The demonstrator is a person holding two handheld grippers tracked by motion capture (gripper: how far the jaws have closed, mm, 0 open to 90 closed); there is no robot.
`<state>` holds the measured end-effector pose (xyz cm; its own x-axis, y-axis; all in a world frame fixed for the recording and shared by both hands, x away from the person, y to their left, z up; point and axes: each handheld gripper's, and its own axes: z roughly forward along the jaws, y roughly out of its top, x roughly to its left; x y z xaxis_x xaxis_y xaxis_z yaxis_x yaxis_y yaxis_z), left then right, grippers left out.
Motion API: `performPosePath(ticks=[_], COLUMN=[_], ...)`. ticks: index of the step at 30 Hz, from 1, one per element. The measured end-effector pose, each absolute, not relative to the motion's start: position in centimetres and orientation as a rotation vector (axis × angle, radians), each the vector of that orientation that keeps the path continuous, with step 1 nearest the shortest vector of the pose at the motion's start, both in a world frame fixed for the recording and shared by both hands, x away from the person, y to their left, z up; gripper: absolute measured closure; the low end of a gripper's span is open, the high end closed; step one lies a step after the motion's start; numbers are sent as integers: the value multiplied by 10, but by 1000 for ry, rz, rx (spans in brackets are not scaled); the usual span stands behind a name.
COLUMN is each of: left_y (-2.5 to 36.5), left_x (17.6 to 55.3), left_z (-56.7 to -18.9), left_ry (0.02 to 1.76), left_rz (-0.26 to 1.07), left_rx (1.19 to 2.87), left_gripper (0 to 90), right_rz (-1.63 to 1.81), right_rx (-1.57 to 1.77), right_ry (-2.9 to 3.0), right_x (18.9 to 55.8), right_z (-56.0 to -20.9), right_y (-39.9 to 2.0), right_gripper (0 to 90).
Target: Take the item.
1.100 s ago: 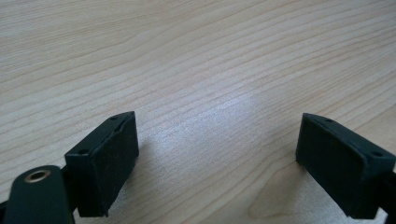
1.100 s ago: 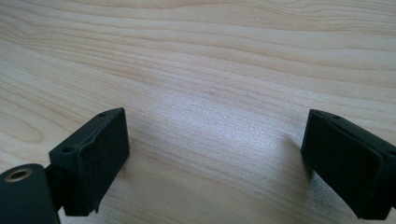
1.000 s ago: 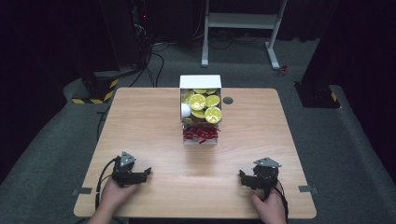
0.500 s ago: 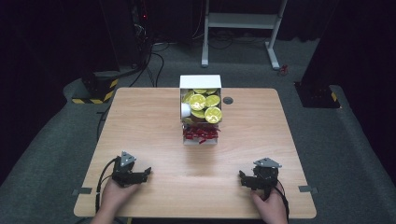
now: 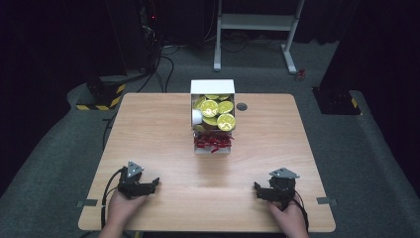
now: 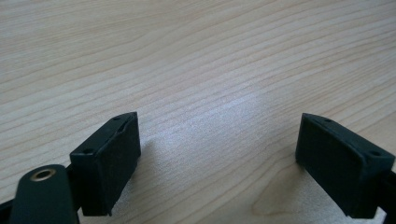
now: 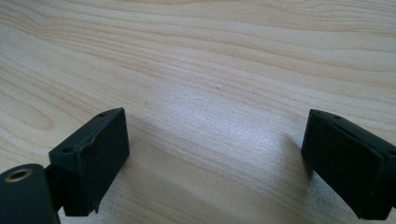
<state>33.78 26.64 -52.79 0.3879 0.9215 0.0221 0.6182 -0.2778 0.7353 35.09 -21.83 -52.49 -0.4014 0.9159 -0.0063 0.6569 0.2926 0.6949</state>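
Note:
My left gripper (image 5: 154, 183) rests on the wooden table (image 5: 148, 129) near its front left, held by a hand. In the left gripper view (image 6: 219, 140) its black jaws stand wide apart over bare wood; they have just been closing a little, with nothing between them. My right gripper (image 5: 257, 190) lies near the front right, also in a hand. Its jaws are open in the right gripper view (image 7: 215, 140), with bare wood between them. Far ahead, mid-table, stands a white box (image 5: 212, 87) of yellow-lidded cups (image 5: 210, 107), with small red pieces (image 5: 213, 142) at its near end.
A small dark round grommet (image 5: 241, 106) sits in the tabletop right of the box. Beyond the table are a white metal frame (image 5: 257, 22), cables, and a black-and-yellow striped base (image 5: 101, 96) on the grey floor.

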Motion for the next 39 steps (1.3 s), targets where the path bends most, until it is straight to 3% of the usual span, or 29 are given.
performPosePath(ticks=[18,28,39], left_y=[272,274,270], left_x=[333,323,322], left_z=[-525,-504,-479], left_ry=[1291,1275,1199], left_rz=[566,611,557], left_rx=[1983,1962,1866], left_gripper=[147,148,145], right_rz=[872,861,862], right_rx=[1384,1393,1387], right_ry=[2183,2194,2199], right_x=[352,354,354], right_z=[-525,-523,-523], right_y=[-223,-231,-235], right_gripper=[75,77,76])
